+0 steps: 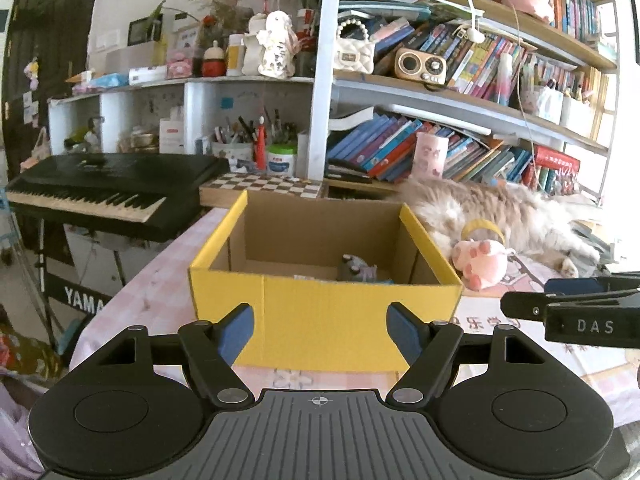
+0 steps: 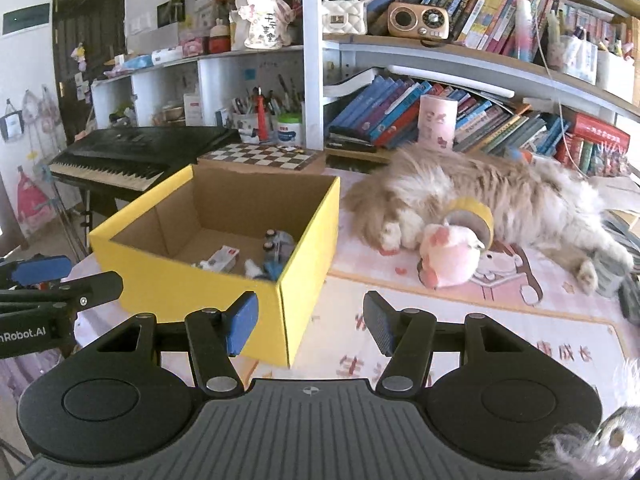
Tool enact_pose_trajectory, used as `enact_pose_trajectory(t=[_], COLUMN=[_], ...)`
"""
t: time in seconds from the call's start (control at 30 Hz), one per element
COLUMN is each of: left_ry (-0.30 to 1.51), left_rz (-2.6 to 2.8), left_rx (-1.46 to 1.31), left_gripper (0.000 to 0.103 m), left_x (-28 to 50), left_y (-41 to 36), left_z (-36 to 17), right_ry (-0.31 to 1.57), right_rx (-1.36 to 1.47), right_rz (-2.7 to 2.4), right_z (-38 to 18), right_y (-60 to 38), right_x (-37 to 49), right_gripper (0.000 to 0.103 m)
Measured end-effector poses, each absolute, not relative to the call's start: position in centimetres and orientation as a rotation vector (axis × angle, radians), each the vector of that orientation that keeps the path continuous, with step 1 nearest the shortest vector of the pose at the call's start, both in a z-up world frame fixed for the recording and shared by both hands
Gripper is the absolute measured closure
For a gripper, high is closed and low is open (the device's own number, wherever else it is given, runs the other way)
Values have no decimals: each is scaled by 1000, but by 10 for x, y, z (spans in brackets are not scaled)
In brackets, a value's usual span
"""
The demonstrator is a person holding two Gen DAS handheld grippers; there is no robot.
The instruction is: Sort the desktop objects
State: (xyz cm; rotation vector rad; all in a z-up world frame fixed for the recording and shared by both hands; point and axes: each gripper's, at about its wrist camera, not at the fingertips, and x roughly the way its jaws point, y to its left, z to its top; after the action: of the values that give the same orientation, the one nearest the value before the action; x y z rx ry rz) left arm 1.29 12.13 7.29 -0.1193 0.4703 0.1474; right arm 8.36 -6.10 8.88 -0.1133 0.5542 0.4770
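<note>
At the far left of the desk stands the yellow cardboard box (image 2: 212, 256), open-topped, with several small items already lying on its floor: a white packet (image 2: 222, 258), a grey toy-like piece (image 2: 278, 245) and something blue and white beside it that I cannot name. The left gripper (image 1: 320, 330) hovers just in front of the box's near wall, its blue pads spread wide and nothing between them. The right gripper (image 2: 310, 322) hangs over the pink desk mat (image 2: 460, 320) by the box's near right corner, equally wide open and empty.

Right of the box, well apart from both tools, lies the pink plush toy (image 2: 450, 256), touching the paws of a long-haired cat (image 2: 500, 200) stretched along the back of the desk. A yellow tape roll (image 2: 478, 214) rests against the cat just behind the plush.

The step in hand appears to be fetching the next loose object, most likely the plush. To do it well, the right gripper should approach low and slowly from the front, away from the cat's paws, and close across the toy's narrow width rather than its length; soft stuffing will squash, so a deep bite is safer than a fingertip pinch.

The plush lies on its side, its long axis running roughly left to right across the desk, paw pads towards the box. The box's long axis runs front to back in the left wrist view.
</note>
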Motion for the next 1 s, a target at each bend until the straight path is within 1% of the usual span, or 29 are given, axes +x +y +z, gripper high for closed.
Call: enact_pose_trajectory(t=[0.3, 0.47, 1.0], left_ry=[468, 472, 530], left_rz=[150, 150, 102], left_rx=[-127, -137, -91], left_gripper=[26, 22, 20], left_x=[-17, -31, -51], left_y=[116, 110, 98], left_z=[74, 73, 65], right_ry=[563, 565, 626], right_rx=[-102, -98, -100], right_rz=[453, 446, 432], right_z=[82, 80, 62], right_y=[-68, -71, -76], right_x=[40, 25, -13], right_gripper=[46, 45, 41])
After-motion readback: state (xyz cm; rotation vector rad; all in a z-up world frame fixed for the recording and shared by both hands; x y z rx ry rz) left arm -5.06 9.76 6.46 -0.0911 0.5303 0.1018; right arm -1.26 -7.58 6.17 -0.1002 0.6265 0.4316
